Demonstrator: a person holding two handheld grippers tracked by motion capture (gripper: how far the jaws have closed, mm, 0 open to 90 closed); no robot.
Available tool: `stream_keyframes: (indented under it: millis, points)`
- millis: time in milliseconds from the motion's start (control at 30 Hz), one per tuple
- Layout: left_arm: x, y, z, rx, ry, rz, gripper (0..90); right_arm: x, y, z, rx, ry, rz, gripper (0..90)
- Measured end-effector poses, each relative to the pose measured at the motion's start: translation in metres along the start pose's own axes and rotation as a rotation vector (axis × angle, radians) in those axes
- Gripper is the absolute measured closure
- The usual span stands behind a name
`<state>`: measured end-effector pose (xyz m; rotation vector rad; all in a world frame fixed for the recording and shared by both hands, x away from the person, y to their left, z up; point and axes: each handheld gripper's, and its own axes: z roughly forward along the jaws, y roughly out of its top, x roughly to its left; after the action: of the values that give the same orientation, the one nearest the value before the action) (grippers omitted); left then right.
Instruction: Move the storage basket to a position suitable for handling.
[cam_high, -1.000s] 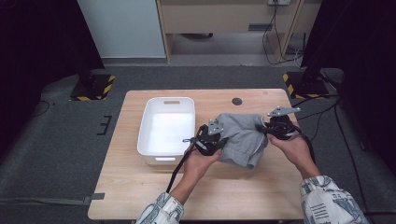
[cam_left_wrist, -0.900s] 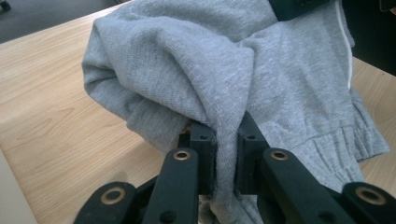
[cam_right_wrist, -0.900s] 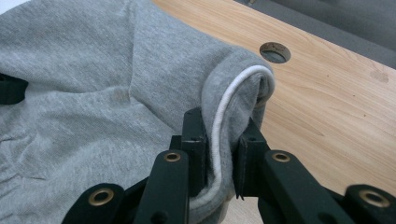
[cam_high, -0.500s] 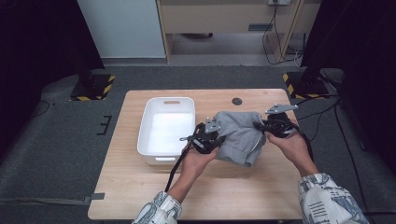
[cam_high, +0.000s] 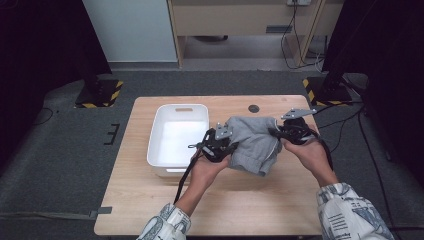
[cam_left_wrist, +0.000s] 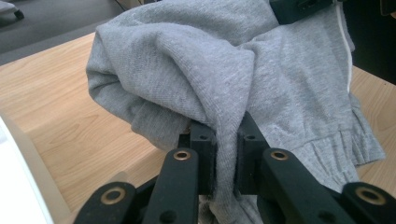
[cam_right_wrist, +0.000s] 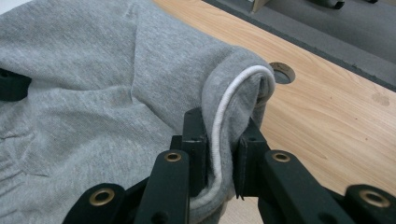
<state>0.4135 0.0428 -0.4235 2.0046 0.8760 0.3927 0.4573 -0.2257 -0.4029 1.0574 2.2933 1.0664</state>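
Crumpled grey sweatshirt (cam_high: 252, 142) with white piping, ribbed cuff, left claw (cam_left_wrist: 226, 156) and right claw (cam_right_wrist: 219, 154) clamped on its folds

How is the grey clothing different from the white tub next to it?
The grey clothing is soft and crumpled; the white tub is stiff and boxy. The clothing is pinched by the left tongs and right tongs; the tub is untouched, with nothing visible inside. Both are over the wooden table.

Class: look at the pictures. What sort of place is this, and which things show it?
Probably a lab or test bay: a lone wooden table on grey carpet, hazard-striped stand bases, and loose cables by the wall.
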Motion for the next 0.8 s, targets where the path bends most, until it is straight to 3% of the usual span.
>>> stream_keyframes:
  millis: [800]
  points:
    - [0.0058, 0.0021, -0.0041, -0.005, -0.002, -0.016, 80.8, 0.0028, 0.0104, 0.0005, 0.012, -0.005, -0.017, 78.0]
